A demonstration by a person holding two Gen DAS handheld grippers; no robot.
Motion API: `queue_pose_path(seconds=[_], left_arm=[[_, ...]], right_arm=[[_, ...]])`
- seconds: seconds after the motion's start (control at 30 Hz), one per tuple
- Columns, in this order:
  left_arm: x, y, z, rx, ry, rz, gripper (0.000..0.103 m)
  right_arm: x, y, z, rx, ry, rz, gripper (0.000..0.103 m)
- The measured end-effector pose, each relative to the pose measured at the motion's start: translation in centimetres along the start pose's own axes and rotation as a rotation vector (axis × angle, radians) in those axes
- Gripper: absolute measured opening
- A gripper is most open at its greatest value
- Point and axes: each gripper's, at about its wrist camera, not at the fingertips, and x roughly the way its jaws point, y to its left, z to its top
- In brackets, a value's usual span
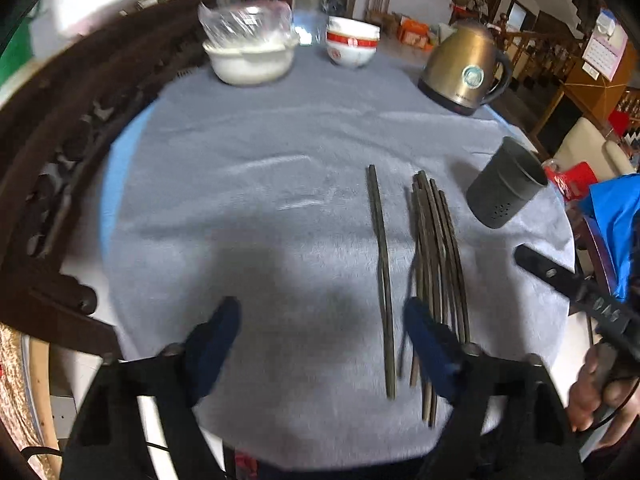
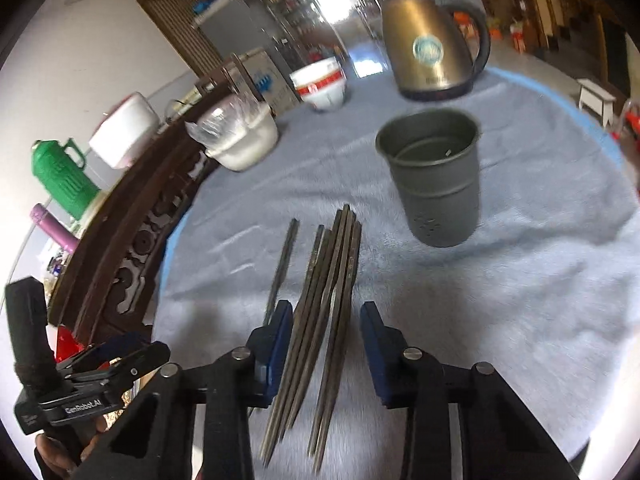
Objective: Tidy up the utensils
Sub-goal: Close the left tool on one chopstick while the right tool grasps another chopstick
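Several dark chopsticks [image 1: 438, 256] lie in a bundle on the grey cloth, with a single chopstick [image 1: 382, 264] apart on their left. A dark grey holder cup [image 1: 506, 184] stands upright beyond them to the right. My left gripper [image 1: 320, 320] is open and empty, left of the single chopstick. My right gripper [image 2: 326, 324] is open with its jaws on either side of the bundle [image 2: 324, 304], above it. The single chopstick [image 2: 282, 264] lies left of the bundle, and the holder cup [image 2: 434, 184] stands ahead on the right.
A brass kettle [image 1: 464, 68] stands at the back right. A red-and-white bowl [image 1: 352, 42] and a white bowl with plastic wrap [image 1: 250, 54] stand at the back. A carved wooden rail [image 1: 60, 160] runs along the left. A green thermos [image 2: 64, 180] stands off the table.
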Motion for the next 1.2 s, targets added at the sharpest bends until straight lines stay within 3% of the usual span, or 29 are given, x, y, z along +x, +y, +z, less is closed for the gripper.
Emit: queue_pose_path(seconds=[0.1,0.3,0.63,0.87,0.93,0.97,1.03,1.2], left_arm=[[2.4,-0.2,2.1,-0.002,0.044,-0.048,0.066],[7.0,-1.1,6.5,-0.014,0.133,-0.145,0.066],[12.9,-2.2,10.2,-0.038,0.232,-0.156,0.064],[14.4,-3.3,11.6,-0.007,0.231,-0.135,0.035],[14.4,-3.0,11.5,0.001,0.231,-0.134,0.010],[14.6,-3.0,11.4,0.004,0.238,-0.145,0.008],[14.5,-3.0,11.3,0.015,0.227,-0.140,0.008],[13.0,-2.4,11.0,0.024,0.191,-0.142,0.007]], right_arm=[[3.5,-0.1,1.1,0.003,0.046,-0.041,0.032],[7.1,-1.6,3.2,0.058,0.092,-0.084,0.027],[10.2,-1.6,5.2,0.098,0.138,-0.149,0.023],[11.8,-0.8,7.1,0.069,0.182,-0.198,0.023],[12.0,-0.6,7.5,0.048,0.187,-0.207,0.023],[12.0,-0.6,7.4,0.037,0.185,-0.206,0.021],[11.9,-0.4,7.4,0.018,0.185,-0.180,0.006],[10.5,-0.3,7.0,-0.003,0.158,-0.175,0.005]])
